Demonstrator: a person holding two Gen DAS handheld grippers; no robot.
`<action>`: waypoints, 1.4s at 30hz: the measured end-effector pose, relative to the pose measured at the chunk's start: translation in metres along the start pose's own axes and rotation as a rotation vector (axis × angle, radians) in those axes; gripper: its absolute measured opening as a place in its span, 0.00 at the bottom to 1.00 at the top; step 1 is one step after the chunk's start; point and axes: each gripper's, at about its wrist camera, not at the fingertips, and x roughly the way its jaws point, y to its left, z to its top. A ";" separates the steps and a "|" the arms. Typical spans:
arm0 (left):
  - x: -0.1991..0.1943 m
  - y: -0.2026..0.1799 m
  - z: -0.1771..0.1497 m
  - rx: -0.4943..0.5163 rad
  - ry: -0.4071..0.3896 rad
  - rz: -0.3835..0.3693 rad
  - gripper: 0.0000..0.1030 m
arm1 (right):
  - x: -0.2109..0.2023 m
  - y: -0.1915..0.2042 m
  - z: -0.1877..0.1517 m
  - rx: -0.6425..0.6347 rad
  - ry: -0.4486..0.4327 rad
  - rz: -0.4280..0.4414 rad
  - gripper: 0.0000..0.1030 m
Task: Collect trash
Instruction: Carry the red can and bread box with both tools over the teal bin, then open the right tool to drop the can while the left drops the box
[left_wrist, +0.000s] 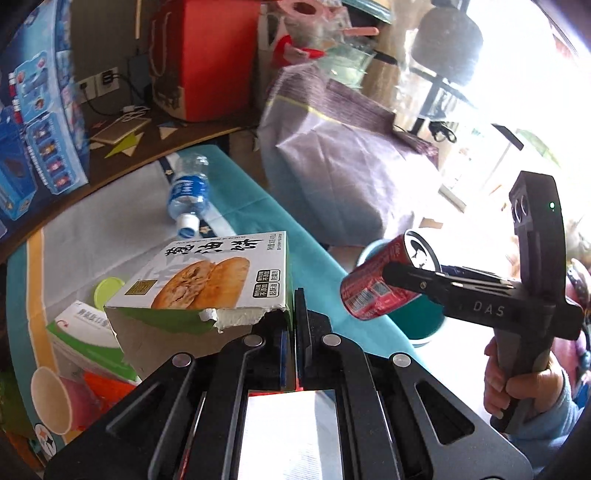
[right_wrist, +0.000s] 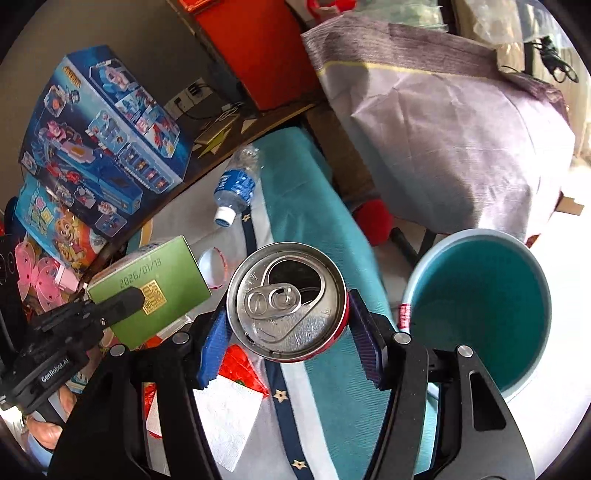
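My right gripper (right_wrist: 291, 325) has its tongs closed on the red soda can (right_wrist: 288, 301), one blue pad on each side of the can's body, so the open top faces my camera. My left gripper (left_wrist: 291, 325) has its tongs narrow, pinched on the torn edge of the food carton (left_wrist: 207, 280), the white and green box with the picture of a bun.

I think both things are held in this way for a reason. The can is gripped across its round wall, which is the only part the pads can press flat, and it is carried sideways near the teal bin (right_wrist: 476, 306). The bin stands on the floor just beside the table edge (right_wrist: 314, 206), so trash can drop in without a long reach. The carton is light and empty, so a pinch on one wall should be enough, although torn cardboard may bend or slip.

In the left view my right hand (left_wrist: 517, 387) grips the handle upright, with the gripper pointing across to the left, and the can is over the rim of the bin. I judge the next move is to open over the bin.

A water bottle (left_wrist: 188, 192) lies on the table, not yet collected, and more wrappers are near the carton.
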 end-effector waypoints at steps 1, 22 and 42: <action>0.006 -0.012 0.001 0.024 0.010 -0.018 0.04 | -0.009 -0.012 0.000 0.020 -0.015 -0.016 0.56; 0.175 -0.188 0.001 0.314 0.289 -0.263 0.06 | -0.051 -0.203 -0.041 0.375 -0.028 -0.250 0.56; 0.148 -0.143 0.006 0.200 0.201 -0.175 0.88 | 0.001 -0.199 -0.046 0.369 0.111 -0.226 0.56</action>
